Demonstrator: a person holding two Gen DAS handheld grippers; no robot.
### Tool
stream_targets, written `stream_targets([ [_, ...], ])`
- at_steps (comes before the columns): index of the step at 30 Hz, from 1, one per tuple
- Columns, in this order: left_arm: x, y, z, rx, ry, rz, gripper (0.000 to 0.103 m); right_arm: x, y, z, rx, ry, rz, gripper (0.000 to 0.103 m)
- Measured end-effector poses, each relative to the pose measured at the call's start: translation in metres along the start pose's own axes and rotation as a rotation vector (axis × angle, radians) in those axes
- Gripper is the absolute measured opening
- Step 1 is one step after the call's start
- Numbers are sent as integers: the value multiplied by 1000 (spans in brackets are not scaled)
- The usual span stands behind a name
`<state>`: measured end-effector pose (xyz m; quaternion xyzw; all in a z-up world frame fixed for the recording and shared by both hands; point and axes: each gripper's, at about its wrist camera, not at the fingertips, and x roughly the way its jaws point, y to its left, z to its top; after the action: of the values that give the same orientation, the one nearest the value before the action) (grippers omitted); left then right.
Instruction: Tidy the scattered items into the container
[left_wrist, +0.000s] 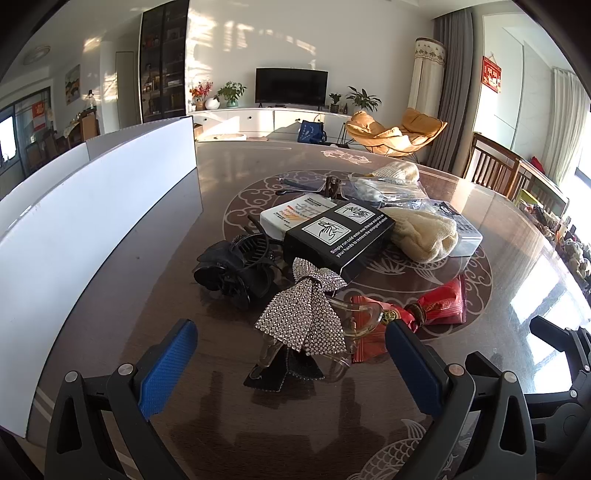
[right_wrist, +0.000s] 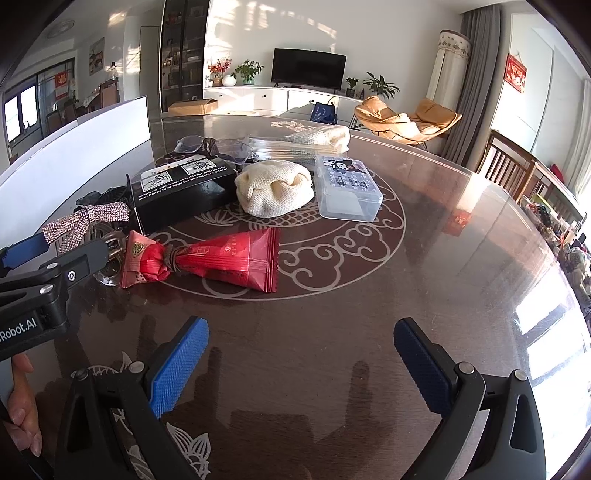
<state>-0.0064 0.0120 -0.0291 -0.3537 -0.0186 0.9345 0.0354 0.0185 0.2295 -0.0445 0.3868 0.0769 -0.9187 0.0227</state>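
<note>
While the left gripper (left_wrist: 290, 363) is held wide open low over the table (left_wrist: 498, 236), nothing is gripped between its blue pads (left_wrist: 168, 369); the rhinestone bow hair clip (left_wrist: 306, 314) is framed just ahead of them. The right gripper (right_wrist: 301, 363) is likewise spread wide and empty, above bare tabletop near the front edge. Just beyond the bow, a black flower claw clip (left_wrist: 231, 271) is seen to its left and a red snack packet (right_wrist: 225, 258) to its right. Further in, towards the table's centre, a black box (right_wrist: 181, 192) is seen propped on a white box (left_wrist: 286, 218), with a cream knitted pouch (right_wrist: 273, 192) and a clear plastic case (right_wrist: 349, 188) beside it. Along the left edge, the white container (left_wrist: 92, 221) is seen, its inside hidden. Glasses (right_wrist: 214, 147) lie furthest back.
</note>
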Motion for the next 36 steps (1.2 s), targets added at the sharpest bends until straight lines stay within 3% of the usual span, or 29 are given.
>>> stream_targets([
  [4,-1,1,0,1,9,-12,103,0,0,0,-2,5,7,101],
  [8,0,24,-8,-52,108,-95,103,5,1,0,-10,29,50,101],
  [15,5,45,-16,-62,183,-34,103,19,-4,3,30,83,100,101],
  [18,7,43,-17,-49,202,-24,103,21,-2,4,17,93,114,101],
  [22,12,40,-18,26,244,52,103,25,5,6,-10,112,162,102],
  [26,9,44,-21,31,242,58,103,32,15,17,-60,127,205,102],
  [36,5,47,-19,53,305,38,103,84,-12,69,83,143,91,102],
])
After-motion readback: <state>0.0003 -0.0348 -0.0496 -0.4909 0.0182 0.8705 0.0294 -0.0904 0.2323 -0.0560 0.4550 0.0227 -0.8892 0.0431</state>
